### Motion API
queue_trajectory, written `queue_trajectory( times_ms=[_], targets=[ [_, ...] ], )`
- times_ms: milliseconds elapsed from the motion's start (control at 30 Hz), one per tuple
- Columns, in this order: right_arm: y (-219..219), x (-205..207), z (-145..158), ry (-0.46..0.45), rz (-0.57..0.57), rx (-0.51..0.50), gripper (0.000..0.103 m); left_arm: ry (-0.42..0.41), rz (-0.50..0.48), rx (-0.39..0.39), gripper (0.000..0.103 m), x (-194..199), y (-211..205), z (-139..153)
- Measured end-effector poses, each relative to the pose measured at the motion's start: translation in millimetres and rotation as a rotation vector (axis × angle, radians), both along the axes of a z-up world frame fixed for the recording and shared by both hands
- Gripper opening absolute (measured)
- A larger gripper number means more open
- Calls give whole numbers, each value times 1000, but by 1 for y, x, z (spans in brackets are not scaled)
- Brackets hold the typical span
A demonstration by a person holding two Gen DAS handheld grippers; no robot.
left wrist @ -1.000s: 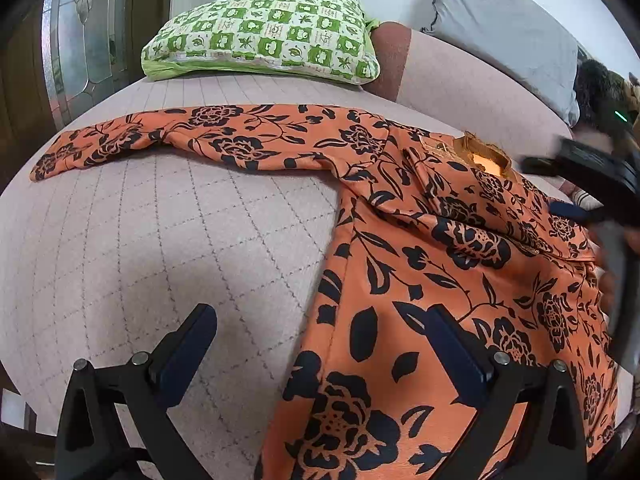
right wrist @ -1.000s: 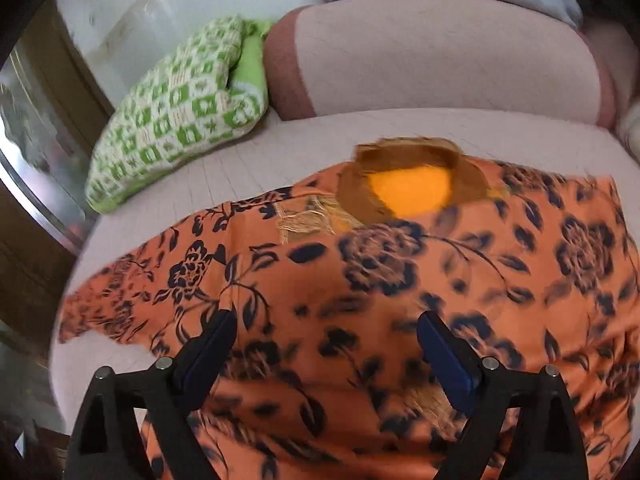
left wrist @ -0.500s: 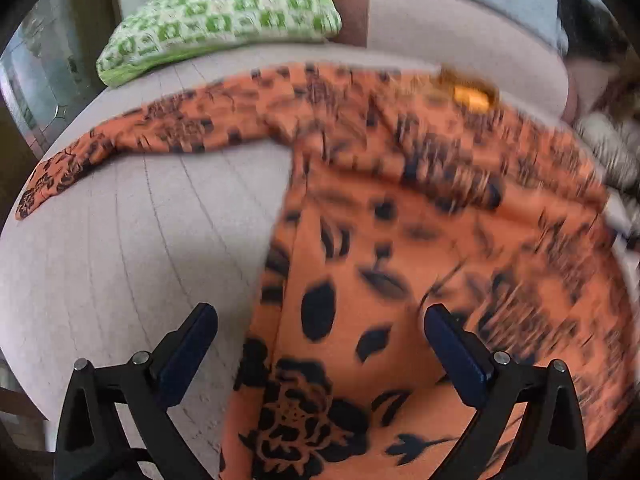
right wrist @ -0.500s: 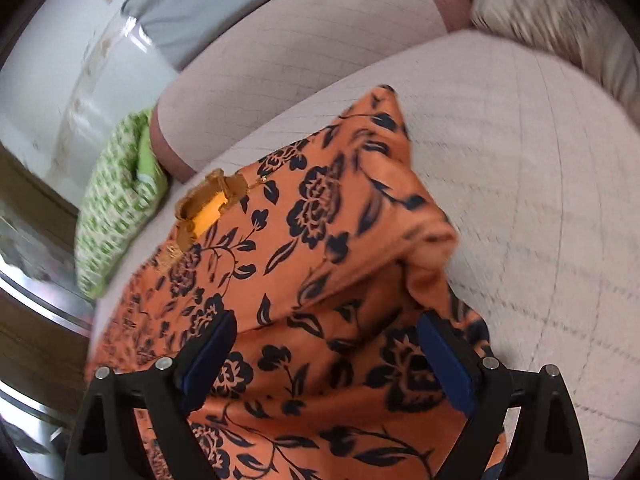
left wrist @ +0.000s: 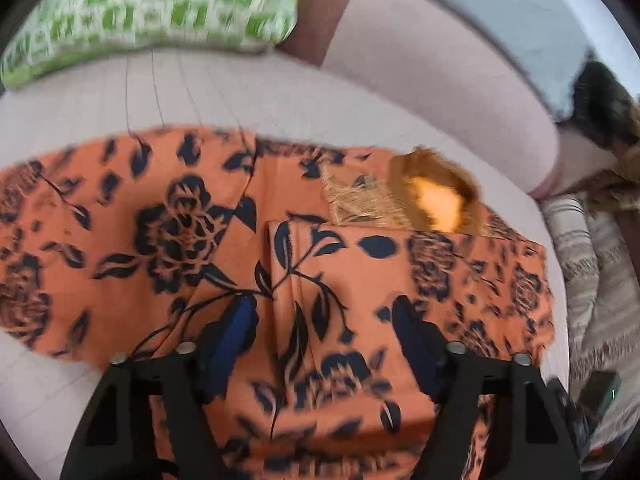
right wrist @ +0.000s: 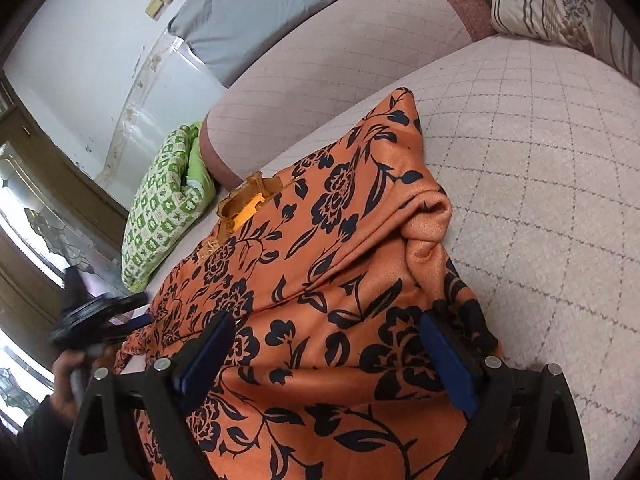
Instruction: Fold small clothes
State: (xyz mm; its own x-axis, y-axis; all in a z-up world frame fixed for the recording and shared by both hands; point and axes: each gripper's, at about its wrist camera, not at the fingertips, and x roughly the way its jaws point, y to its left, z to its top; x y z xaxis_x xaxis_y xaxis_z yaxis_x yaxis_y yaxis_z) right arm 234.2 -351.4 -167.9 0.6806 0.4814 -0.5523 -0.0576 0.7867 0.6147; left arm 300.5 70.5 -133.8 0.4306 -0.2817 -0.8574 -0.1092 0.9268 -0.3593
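Note:
An orange garment with a black flower print (left wrist: 352,280) lies spread on the pink sofa seat (left wrist: 224,96), its brown collar (left wrist: 436,196) toward the backrest. One folded layer lies over its right half. My left gripper (left wrist: 324,332) hovers low over that fold edge; its jaws are closing with cloth between them, and the pads are not seen pressing. My right gripper (right wrist: 328,350) stands open over the garment (right wrist: 320,264) near a bunched sleeve fold (right wrist: 428,216). The left gripper (right wrist: 96,316), held by a hand, shows blurred at the left of the right wrist view.
A green checked pillow (left wrist: 152,8) lies at the sofa's back left. A grey cushion (left wrist: 500,12) leans behind the backrest. A striped cream pillow (right wrist: 560,12) sits at the far right. Bare quilted seat (right wrist: 540,200) stretches right of the garment.
My left gripper swept right across the garment toward the collar and its jaws narrowed. My right gripper swung to the garment's right side a second ago and has since held still.

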Motion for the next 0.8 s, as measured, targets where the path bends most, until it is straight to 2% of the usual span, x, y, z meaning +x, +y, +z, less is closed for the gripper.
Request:
queue_trajectory(
  times_ms=[67, 100, 133, 200, 267, 300, 367, 400, 433, 533, 567, 633, 667, 733, 800],
  targets=[
    [1, 0, 0, -2, 1, 1, 94, 26, 13, 21, 50, 4, -1, -9],
    [1, 0, -1, -1, 3, -2, 94, 20, 16, 56, 34, 5, -3, -9],
    [0, 0, -1, -1, 3, -4, 94, 26, 16, 86, 10, 6, -4, -9],
    [1, -1, -1, 1, 3, -10, 94, 22, 7, 121, 5, 7, -4, -3],
    [0, -2, -1, -1, 3, -11, 94, -62, -23, 237, 5, 5, -15, 16],
    [-1, -2, -1, 0, 3, -9, 94, -140, -41, 301, 5, 1, -25, 33],
    [-1, -2, 0, 0, 3, -9, 94, -239, -53, 355, 5, -6, -35, 54],
    [-1, -2, -1, 0, 3, -10, 94, -263, -58, 371, 5, -8, -38, 57],
    [-1, -2, 0, 0, 3, -10, 94, -252, -63, 389, 5, -8, -40, 53],
    [0, -2, 0, 0, 4, -11, 95, -108, -72, 407, 6, 2, -34, 5],
    [0, -3, 1, -1, 5, -12, 95, -88, -78, 411, 7, 3, -34, -6],
    [-2, -4, 5, 12, 11, 0, 95, -154, -88, 434, 7, -4, -38, -6],
    [-4, -5, 11, 19, 18, 27, 95, -156, -94, 439, 7, -4, -40, -5],
    [-3, -4, 27, -28, 61, 107, 95, -154, -93, 418, 7, -5, -38, -5],
    [13, 11, 38, -6, 147, 118, 95, -151, -83, 380, 8, -1, -33, -5]
  ],
)
